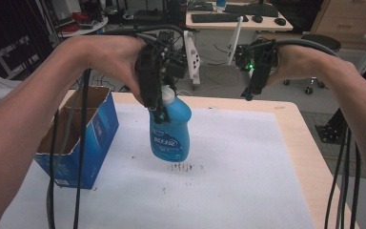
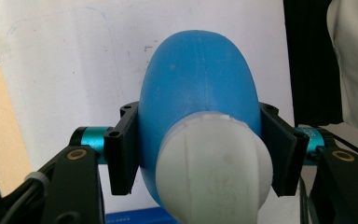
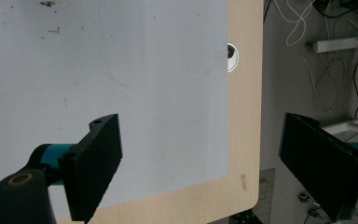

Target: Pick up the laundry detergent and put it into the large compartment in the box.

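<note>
At near left an open blue box [image 1: 78,138] sits on the surface [image 1: 248,157]. Above mid-surface, the left tongs [image 1: 159,112] clamp the blue bottle [image 1: 170,131] just below its white cap [image 2: 214,168], hanging clear. Farther right, the right tongs [image 1: 250,90] gape wide, holding nothing. Best keep the squeeze firm and carry the bottle upright, without swinging, toward the box.

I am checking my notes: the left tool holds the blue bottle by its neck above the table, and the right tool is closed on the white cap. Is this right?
Not quite. The left tool does hold the blue bottle near its neck above the table, but the right tool is open and holds nothing, as the right gripper view shows. The white cap sits on the bottle.
</note>
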The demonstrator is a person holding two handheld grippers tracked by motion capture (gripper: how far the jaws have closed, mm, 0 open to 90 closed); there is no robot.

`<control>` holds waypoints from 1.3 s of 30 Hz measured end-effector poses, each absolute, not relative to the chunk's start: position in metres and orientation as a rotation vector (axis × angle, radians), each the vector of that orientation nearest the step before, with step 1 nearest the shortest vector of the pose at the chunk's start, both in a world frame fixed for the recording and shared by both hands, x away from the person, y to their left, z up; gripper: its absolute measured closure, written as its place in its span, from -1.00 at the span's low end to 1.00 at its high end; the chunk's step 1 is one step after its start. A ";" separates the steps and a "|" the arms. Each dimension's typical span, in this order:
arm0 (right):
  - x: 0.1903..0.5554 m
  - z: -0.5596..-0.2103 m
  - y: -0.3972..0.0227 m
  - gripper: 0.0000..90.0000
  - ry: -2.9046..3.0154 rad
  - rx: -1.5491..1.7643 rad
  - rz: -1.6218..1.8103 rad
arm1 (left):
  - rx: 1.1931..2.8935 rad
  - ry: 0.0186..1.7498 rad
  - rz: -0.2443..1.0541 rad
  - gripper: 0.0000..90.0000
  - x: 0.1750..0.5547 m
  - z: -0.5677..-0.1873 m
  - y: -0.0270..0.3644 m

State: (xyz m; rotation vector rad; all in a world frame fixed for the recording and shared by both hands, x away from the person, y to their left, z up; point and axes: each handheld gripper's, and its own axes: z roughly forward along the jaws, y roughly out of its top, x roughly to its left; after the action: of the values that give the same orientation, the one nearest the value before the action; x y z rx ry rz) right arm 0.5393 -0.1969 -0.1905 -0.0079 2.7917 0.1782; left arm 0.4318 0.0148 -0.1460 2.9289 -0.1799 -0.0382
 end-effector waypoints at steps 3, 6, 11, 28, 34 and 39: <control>0.539 -0.190 -0.197 -0.72 2.791 -0.015 0.183 | 2.915 -0.139 -0.040 -0.15 0.433 -0.135 0.021; 0.538 -0.189 -0.198 -0.72 2.788 -0.016 0.186 | 2.911 -0.106 -0.035 -0.15 0.434 -0.125 0.028; 0.538 -0.189 -0.199 -0.72 2.785 -0.004 0.187 | 2.895 -0.012 -0.024 -0.15 0.436 -0.112 0.045; 0.538 -0.194 -0.196 -0.72 2.790 -0.021 0.173 | 2.891 0.230 0.055 -0.15 0.431 -0.096 0.108; 0.539 -0.197 -0.195 -0.72 2.796 -0.018 0.167 | 2.850 0.348 0.086 -0.15 0.429 -0.083 0.135; 0.540 -0.198 -0.194 -0.72 2.797 -0.021 0.165 | 2.835 0.422 0.100 -0.15 0.427 -0.081 0.157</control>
State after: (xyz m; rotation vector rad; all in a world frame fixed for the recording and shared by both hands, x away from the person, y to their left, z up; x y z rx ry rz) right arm 0.5402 -0.1943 -0.1981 -0.0212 2.7972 0.1651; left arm 0.4272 0.1568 -0.0806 2.8355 0.4221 0.1002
